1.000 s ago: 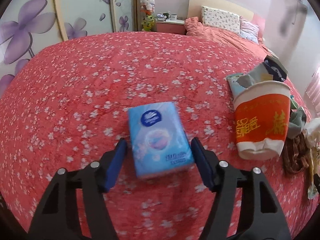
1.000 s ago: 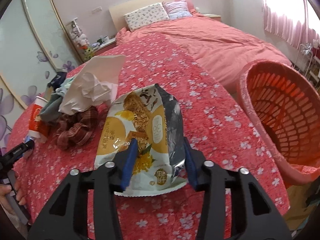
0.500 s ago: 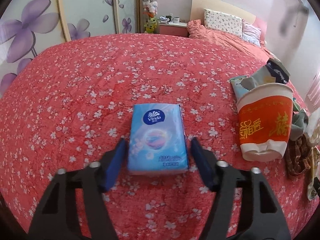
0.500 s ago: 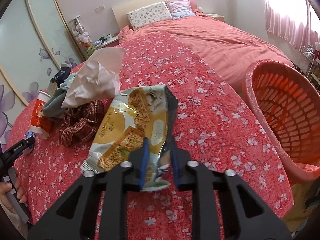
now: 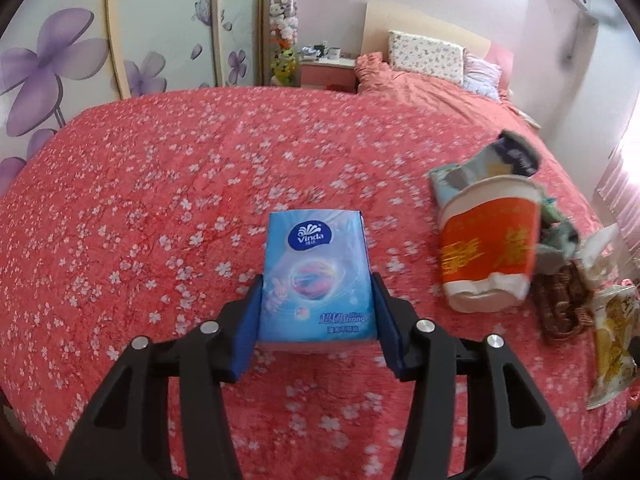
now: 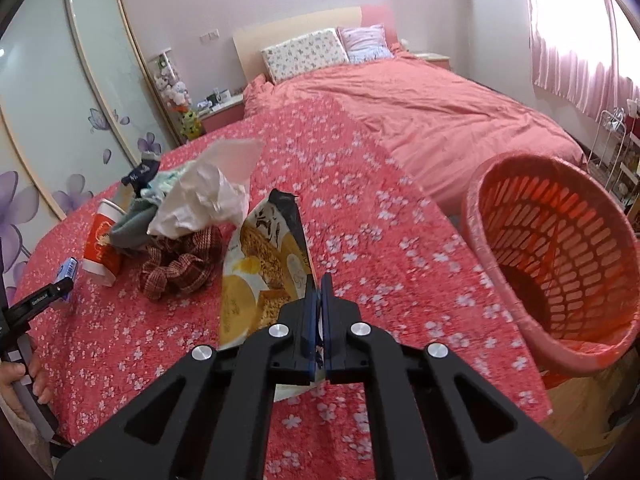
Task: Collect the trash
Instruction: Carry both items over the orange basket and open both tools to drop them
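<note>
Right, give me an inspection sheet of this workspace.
Surface: red floral bedspread.
Job's things: blue tissue pack; yellow snack wrapper; red paper cup lying on its side; crumpled white paper; red basket beside the bed.
Clutter: plaid cloth, socks.
Grippers: left gripper just closed on the tissue pack; right gripper just closed, pinching the snack wrapper.
Cables: nothing seen.
Surroundings: pillows, flowered wardrobe doors, pink curtains.
</note>
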`<state>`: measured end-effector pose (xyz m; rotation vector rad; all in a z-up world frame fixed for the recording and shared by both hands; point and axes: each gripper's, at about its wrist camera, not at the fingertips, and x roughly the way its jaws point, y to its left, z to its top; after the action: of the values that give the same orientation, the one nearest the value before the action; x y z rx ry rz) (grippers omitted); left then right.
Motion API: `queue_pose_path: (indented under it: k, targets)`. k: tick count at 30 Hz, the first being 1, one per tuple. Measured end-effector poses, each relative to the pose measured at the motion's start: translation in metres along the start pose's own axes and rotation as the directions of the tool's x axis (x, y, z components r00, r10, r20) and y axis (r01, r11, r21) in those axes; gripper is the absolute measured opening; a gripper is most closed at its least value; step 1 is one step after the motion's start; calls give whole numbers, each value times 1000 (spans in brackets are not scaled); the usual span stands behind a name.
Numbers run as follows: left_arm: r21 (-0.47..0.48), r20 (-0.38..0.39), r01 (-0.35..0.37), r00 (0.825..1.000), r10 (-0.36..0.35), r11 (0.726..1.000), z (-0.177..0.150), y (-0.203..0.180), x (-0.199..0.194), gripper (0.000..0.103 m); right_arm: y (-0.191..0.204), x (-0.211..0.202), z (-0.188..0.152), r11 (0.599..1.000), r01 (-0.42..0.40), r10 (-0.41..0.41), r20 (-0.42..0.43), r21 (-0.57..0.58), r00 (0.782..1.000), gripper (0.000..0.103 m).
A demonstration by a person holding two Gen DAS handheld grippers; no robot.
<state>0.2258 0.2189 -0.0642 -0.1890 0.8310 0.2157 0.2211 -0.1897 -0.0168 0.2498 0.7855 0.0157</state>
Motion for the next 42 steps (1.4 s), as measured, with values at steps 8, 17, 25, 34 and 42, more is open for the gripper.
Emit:
queue_pose_path:
  k: [8,17,25,34,42]
  targets:
    - [46,59,86,994,-89,995,2,-34,-48,50,-10,-22,5,1000,25,-26,71,11,997,2]
    - [156,89,231,965,-247,960,1,-106,-100,50,-30,-55,16,995,86,-94,179,52,979,2]
    - [264,66,374,913,-403,889,-9,-186,-128,50,-69,-87,23,974,171,-207,272,151,940,2]
    - [349,-34,501,852,-523,792,-30,-286,-122,51,-125,-102,23,917,298,-376,321,265,870,2]
    - [407,-158,600,789,-593,689,-55,-378,-99,51,-160,-89,19,877,340,-443,300,339,845,2]
